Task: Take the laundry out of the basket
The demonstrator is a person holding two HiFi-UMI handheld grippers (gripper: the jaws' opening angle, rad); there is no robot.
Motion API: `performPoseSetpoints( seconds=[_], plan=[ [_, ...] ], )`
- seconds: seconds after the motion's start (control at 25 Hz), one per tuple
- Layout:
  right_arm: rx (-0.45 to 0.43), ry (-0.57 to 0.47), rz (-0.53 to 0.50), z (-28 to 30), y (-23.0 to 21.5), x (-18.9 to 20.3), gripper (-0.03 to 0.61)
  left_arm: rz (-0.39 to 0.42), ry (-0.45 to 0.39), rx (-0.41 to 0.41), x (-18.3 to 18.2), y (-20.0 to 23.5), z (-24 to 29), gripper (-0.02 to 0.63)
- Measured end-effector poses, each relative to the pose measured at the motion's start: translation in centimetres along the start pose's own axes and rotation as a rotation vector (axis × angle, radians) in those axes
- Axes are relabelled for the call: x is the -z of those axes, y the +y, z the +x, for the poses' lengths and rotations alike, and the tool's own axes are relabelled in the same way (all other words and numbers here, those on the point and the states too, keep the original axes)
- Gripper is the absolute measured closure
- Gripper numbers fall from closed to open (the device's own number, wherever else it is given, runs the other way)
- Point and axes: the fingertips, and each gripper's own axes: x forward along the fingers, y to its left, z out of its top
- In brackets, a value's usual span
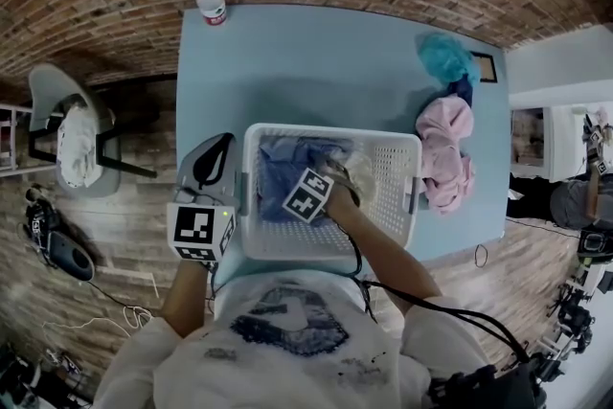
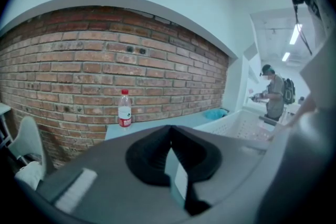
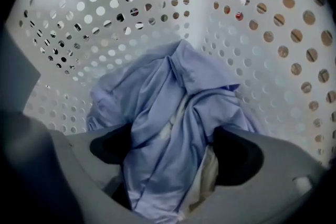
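Where right tongs [image 3: 173, 150] reach, basket [image 3: 105, 23] holds blue shirt [image 3: 168, 92]

A white perforated plastic laundry basket [image 1: 391, 170] stands upright at the lower middle of the head view, on the light-blue desk [image 1: 316, 62]. In its left half lies a crumpled pale-blue garment [image 1: 285, 179], bunched in soft folds over a cream cloth [image 3: 211, 171]. At the right of the frame, just beside the basket, a pink garment [image 1: 446, 148] lies heaped on the desk, with a teal garment [image 1: 444, 58] above it.
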Motion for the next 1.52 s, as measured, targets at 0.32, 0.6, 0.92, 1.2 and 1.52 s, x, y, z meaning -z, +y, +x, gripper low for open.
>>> performPoseSetpoints(
  seconds=[0.32,0.6,0.92,1.2,1.52],
  plan=[
    [-0.009,0.012,-0.084,-0.5,1.4,-0.4,0.288,-0.004,-0.004,-0.007,0.1,0.3,-0.7,0.621],
    [-0.042,-0.038,-0.103,-1.0,2.0,-0.7,0.417,-0.006,-0.013,-0.018,-0.2,0.2,-1.0,0.621],
    [-0.068,-0.112,0.007,-4.1,1.2,-1.2,0.434,0.003,-0.036,-0.037,-1.0,-0.1,-2.5,0.621],
    [-0.003,-0.280,0.136,-10.1,-1.1,-2.3,0.439,0.024,-0.059,-0.033,-1.7,-1.9,-3.8,0.621],
    [0.072,-0.471,0.269,-16.9,-1.4,-1.7,0.439,0.070,-0.100,-0.027,-3.7,-4.2,-5.3,0.621]
  ],
)
